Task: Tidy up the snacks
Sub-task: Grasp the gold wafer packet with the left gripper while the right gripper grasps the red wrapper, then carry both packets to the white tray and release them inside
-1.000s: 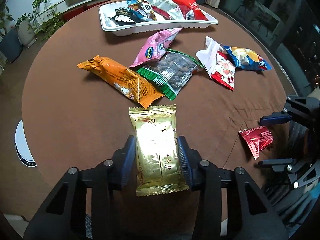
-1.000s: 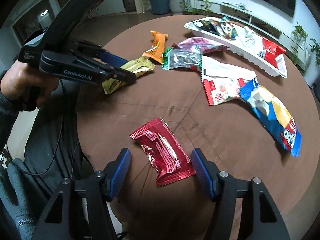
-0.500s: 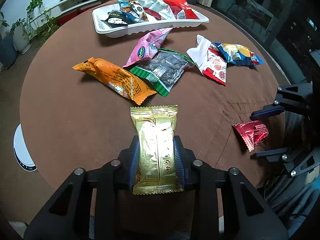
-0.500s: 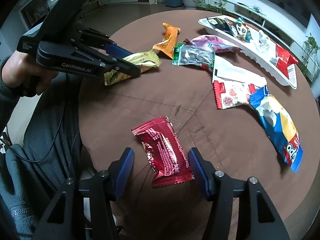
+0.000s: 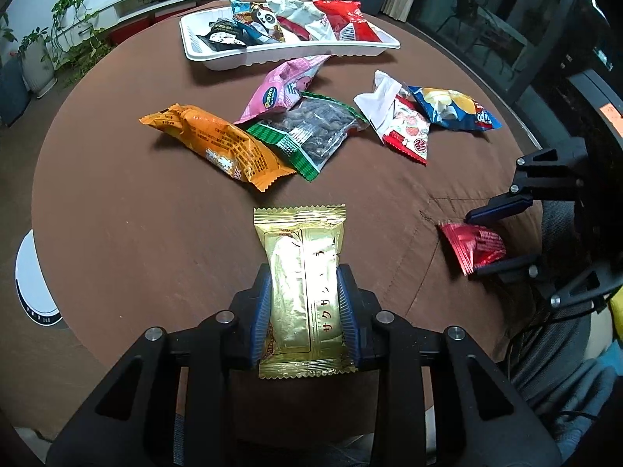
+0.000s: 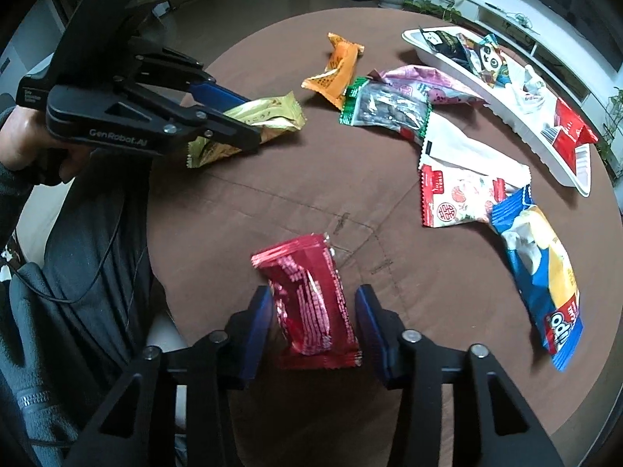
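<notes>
Left gripper clamped on gold packet; right gripper straddling red packet — unclosed

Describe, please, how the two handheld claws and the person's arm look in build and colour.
Both claws are matte black frames with triangular cut-outs, silver bolts and blue ribbed finger pads. The left claw carries white "GenRobot.AI" lettering on its side, and a thin black cable hangs below it. The right claw has the same build. The left hand emerges from a dark grey sleeve.
</notes>
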